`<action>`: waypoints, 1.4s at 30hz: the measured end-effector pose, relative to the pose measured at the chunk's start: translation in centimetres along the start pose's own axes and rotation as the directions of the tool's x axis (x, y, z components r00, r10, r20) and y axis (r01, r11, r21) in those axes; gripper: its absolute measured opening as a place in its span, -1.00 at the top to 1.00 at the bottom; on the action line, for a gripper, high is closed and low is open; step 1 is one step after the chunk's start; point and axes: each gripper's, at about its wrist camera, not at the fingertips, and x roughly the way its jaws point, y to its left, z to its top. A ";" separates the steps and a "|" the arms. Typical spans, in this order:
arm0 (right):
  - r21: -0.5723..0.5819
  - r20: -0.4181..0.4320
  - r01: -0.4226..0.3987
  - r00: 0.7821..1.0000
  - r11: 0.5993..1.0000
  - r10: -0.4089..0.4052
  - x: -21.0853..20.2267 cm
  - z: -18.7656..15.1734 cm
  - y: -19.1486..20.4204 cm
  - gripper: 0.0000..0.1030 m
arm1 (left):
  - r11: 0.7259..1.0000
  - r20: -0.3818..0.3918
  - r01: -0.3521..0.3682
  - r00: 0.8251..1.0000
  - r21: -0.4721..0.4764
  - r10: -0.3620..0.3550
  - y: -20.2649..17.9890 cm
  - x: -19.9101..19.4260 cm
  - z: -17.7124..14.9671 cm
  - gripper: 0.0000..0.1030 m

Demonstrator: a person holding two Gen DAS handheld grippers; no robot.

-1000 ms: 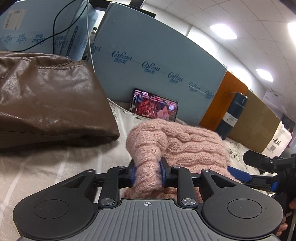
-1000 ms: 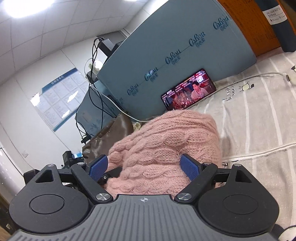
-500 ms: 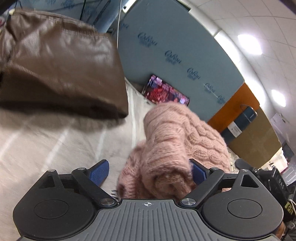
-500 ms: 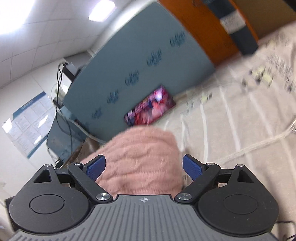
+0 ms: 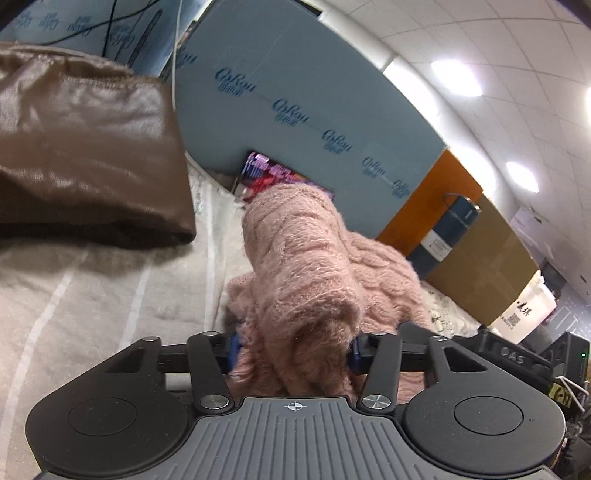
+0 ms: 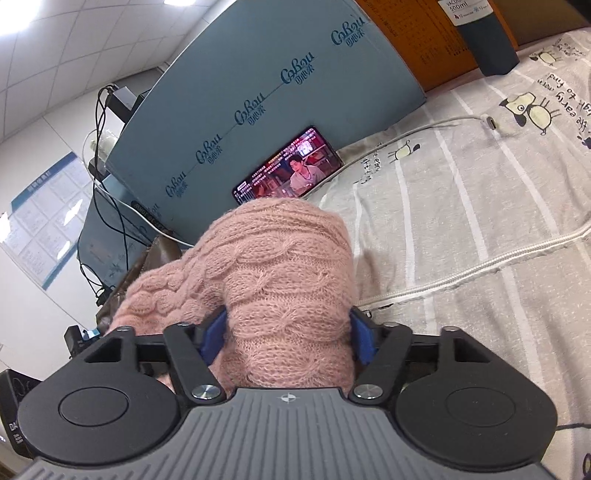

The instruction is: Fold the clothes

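Left wrist view only: brown leather garment left of the pink sweater, orange board and cardboard box to its right, part of the right gripper at the right edge.
Right wrist view only: sharp phone screen playing video behind the sweater, white cable and zipper seam on the sheet to its right, wall poster far left.
Sweater bunched in a mound on the striped sheet, in front of the blue foam board.
Left gripper low, aimed over the sheet toward the board, fingers pressed into a fold of the sweater on both sides, grasping it.
Right gripper tilted, aimed at the phone, fingers clamped around a thick wad of the sweater.
Writing: repeated blue logo on the board, roughly "CoRou", uncertain. Dark bottle behind-right of the sweater labelled "500ml". Sheet print partly reads "early".
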 end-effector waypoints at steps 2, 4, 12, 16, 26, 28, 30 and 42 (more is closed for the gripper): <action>-0.027 0.010 0.004 1.000 1.000 -0.004 -0.1 -0.1 0.3 -0.09 | 1.000 0.012 0.008 1.000 0.015 -0.009 -0.2 -0.3 0.1 0.11; -0.041 0.020 -0.001 1.000 0.999 0.002 -0.2 -0.1 0.5 -0.04 | 1.000 0.021 0.014 1.000 0.022 -0.015 -0.4 -0.7 0.1 0.11; -0.159 0.072 -0.124 0.988 0.979 0.137 -0.8 0.9 4.7 0.08 | 0.994 0.210 0.007 0.977 0.106 -0.029 -0.9 -5.2 1.8 0.12; -0.228 0.045 -0.196 0.976 0.954 0.211 0.9 2.5 9.3 0.08 | 0.994 0.344 -0.049 0.939 0.099 0.012 0.2 -7.9 3.8 0.12; -0.311 0.004 -0.388 0.912 0.868 0.409 11.1 4.2 20.7 0.08 | 0.962 0.573 -0.272 0.794 0.037 0.203 5.4 -13.4 9.4 0.12; -0.321 -0.007 -0.381 0.917 0.867 0.400 13.5 4.1 21.8 0.08 | 0.954 0.558 -0.299 0.794 0.013 0.241 7.0 -12.9 10.2 0.12; -0.332 -0.015 -0.353 0.929 0.875 0.369 15.7 3.8 22.4 0.08 | 0.949 0.530 -0.314 0.801 -0.020 0.277 8.7 -12.0 10.9 0.12; -0.355 -0.113 -0.201 0.979 0.913 0.172 26.3 3.2 20.3 -0.04 | 0.933 0.442 -0.302 0.822 -0.195 0.359 17.3 -6.3 11.7 -0.51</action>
